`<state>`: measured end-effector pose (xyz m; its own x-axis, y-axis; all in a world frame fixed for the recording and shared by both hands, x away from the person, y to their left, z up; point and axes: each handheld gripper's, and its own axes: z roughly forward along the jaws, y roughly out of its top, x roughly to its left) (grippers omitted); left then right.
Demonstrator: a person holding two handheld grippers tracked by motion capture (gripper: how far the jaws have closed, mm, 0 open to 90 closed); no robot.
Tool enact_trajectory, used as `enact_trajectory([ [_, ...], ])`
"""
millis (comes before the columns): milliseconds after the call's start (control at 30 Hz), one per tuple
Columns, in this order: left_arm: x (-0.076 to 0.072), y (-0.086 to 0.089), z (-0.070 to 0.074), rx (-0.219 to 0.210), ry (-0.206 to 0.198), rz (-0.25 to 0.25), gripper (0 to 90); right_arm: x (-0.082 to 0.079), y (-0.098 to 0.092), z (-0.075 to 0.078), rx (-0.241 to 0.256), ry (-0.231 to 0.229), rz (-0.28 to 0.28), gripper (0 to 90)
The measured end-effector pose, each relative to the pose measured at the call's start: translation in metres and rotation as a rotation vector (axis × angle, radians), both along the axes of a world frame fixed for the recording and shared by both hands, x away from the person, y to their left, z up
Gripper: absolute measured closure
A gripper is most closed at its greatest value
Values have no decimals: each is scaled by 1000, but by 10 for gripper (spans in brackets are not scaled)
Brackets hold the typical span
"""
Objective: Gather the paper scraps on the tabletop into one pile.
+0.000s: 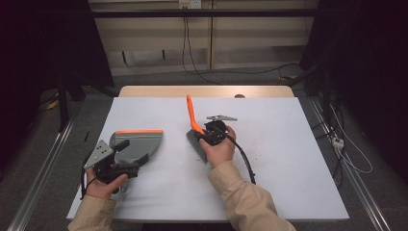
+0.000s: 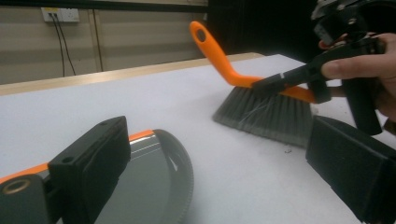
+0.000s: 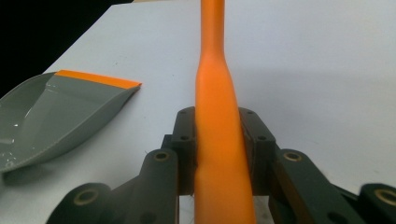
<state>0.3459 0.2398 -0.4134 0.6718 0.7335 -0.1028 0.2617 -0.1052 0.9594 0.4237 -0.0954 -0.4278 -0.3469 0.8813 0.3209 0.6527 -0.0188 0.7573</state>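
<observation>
Orange plastic is showing on both tools: the brush (image 1: 194, 126) has an orange handle (image 3: 217, 140) rising and leaning toward the far side of the table (image 1: 288, 159), and the grey dustpan (image 1: 137, 142) carries an orange strip along its far lip. The right gripper (image 1: 211, 132) is clamping that handle, its jaws pressing narrowly against either side of it, as the right gripper view is showing plainly. The brush's grey bristles (image 2: 266, 112) are resting on the white tabletop near the middle of the table, just in front of the right hand (image 1: 220, 148).

The dustpan is lying flat to the left of the brush, apart from it, its open mouth facing the far side. The left gripper (image 1: 126, 155) is sitting at the near edge of the dustpan, held by the left hand (image 1: 103, 185). In the left gripper view its jaws are standing wide, one jaw lying over the pan's near part and the other over bare table, so they are not closing on anything.

A small grey three-cornered plate (image 1: 221, 118) is lying on the table just beyond the right gripper.
</observation>
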Motion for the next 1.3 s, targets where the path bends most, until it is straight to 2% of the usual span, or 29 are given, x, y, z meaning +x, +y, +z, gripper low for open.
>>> enact_trajectory([
  [100, 0, -2, 1, 5, -3, -4, 64, -6, -9, 7, 80, 2, 17, 715],
  [233, 0, -5, 1, 11, -3, -8, 64, -11, -15, 26, 146, -50, 68, 715],
  [467, 0, -4, 0, 5, 2, -5, 64, 2, -30, 43, 164, -124, 144, 715],
  [633, 0, -2, 0, 2, 5, 0, 64, 21, -42, 48, 66, -210, 214, 715],
  [767, -1, 0, 0, 1, 4, 6, 64, 37, -53, 41, -33, -222, 244, 715],
  [933, 0, 0, 1, 2, 4, 14, 64, 55, -60, 27, -129, -244, 335, 715],
  [1200, 1, -1, 2, 7, 5, 24, 64, 74, -46, 9, -192, -259, 463, 715],
  [1300, 0, -1, 2, 6, 7, 31, 64, 78, -41, 3, -196, -261, 519, 715],
])
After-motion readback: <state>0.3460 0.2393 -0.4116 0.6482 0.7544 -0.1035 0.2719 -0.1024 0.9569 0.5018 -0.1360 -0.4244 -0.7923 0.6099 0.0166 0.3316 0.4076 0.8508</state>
